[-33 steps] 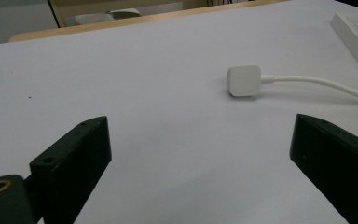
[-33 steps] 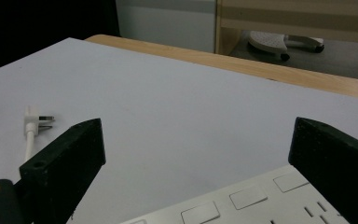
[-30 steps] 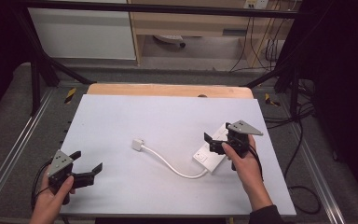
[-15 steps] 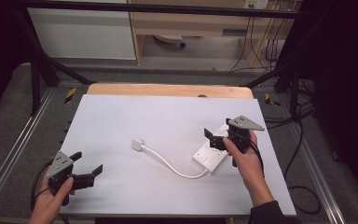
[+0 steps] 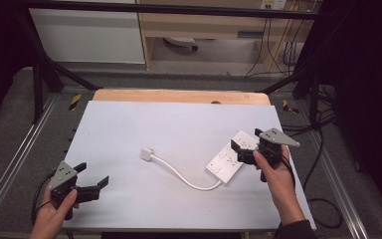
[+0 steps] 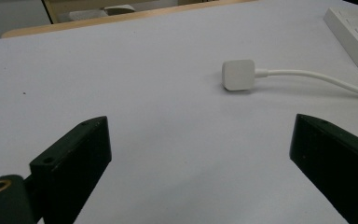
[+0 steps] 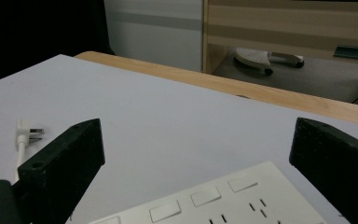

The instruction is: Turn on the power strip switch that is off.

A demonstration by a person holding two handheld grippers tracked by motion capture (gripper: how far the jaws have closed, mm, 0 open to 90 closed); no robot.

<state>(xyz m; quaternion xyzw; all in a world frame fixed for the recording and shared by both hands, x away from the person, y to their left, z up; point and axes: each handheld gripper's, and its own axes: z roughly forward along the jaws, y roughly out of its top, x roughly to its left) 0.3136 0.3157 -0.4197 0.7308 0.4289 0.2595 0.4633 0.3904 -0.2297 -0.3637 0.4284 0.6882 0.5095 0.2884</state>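
Note:
A white power strip (image 5: 227, 159) lies slantwise on the white tabletop (image 5: 179, 124) at the right. Its white cable (image 5: 184, 178) curves left to a white plug (image 5: 146, 154) near the middle. My right gripper (image 5: 246, 140) hovers open over the strip's far end; in the right gripper view the power strip (image 7: 223, 205) lies just below the spread jaws of the gripper (image 7: 196, 163), with the plug (image 7: 25, 130) far left. My left gripper (image 5: 93, 174) stands open at the front left corner. In the left gripper view the gripper (image 6: 200, 154) faces the plug (image 6: 238, 74), well short of it, with the strip (image 6: 354, 32) beyond.
A wooden strip (image 5: 179, 95) borders the table's far edge. Metal rails (image 5: 10, 164) run along both sides. Beyond the table are a white cabinet (image 5: 87, 35), a wooden shelf unit (image 5: 209, 25) and hanging cables (image 5: 278, 50).
My right gripper has drifted right and slightly away, uncovering more of the power strip. The left gripper has barely moved.

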